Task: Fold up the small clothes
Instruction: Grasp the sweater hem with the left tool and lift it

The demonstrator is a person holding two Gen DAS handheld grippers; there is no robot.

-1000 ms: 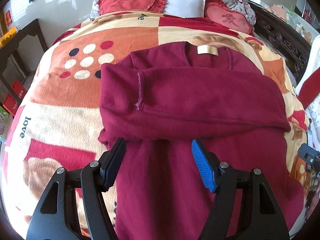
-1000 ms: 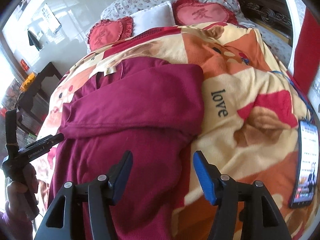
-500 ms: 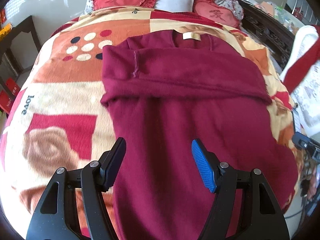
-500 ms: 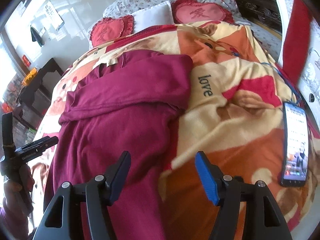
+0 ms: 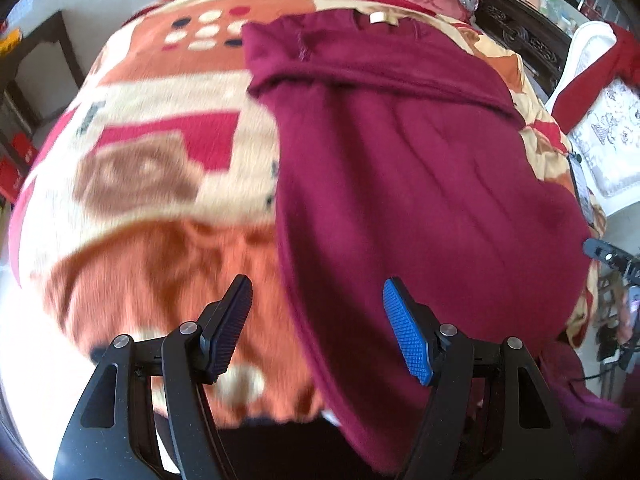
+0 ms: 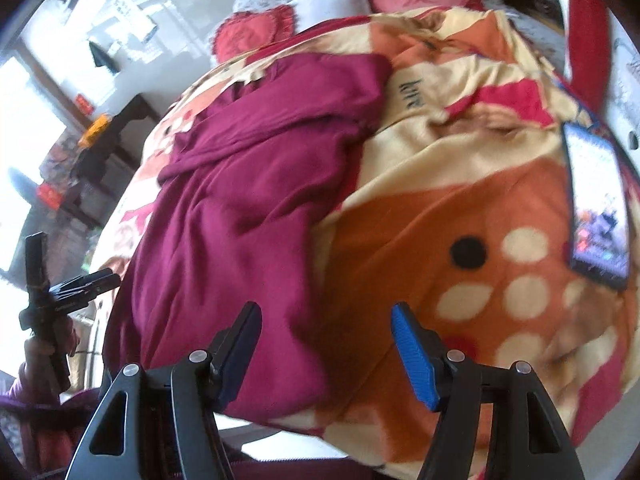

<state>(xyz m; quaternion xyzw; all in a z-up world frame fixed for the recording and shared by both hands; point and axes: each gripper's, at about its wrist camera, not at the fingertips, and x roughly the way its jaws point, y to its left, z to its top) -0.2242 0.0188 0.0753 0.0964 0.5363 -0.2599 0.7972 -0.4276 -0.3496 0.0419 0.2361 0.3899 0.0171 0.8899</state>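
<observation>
A maroon sweater (image 5: 420,184) lies flat on a patterned blanket (image 5: 160,184), collar far from me, with both sleeves folded across its chest. Its hem hangs over the bed's near edge. My left gripper (image 5: 316,320) is open and empty, hovering above the sweater's lower left edge near the hem. In the right wrist view the sweater (image 6: 248,200) lies left of centre. My right gripper (image 6: 326,344) is open and empty, above the sweater's lower right corner at the blanket's near edge. The left gripper (image 6: 80,286) shows at the far left there.
A phone (image 6: 596,208) lies on the blanket at the right. Red heart pillows (image 6: 256,32) and a white pillow sit at the bed's head. Dark furniture (image 6: 108,148) stands left of the bed; a white chair with red cloth (image 5: 600,92) stands to its right.
Both grippers have pulled back from the folded sleeves toward the sweater's hem at the bed's near edge. Both stayed open and empty. The sweater has not moved.
</observation>
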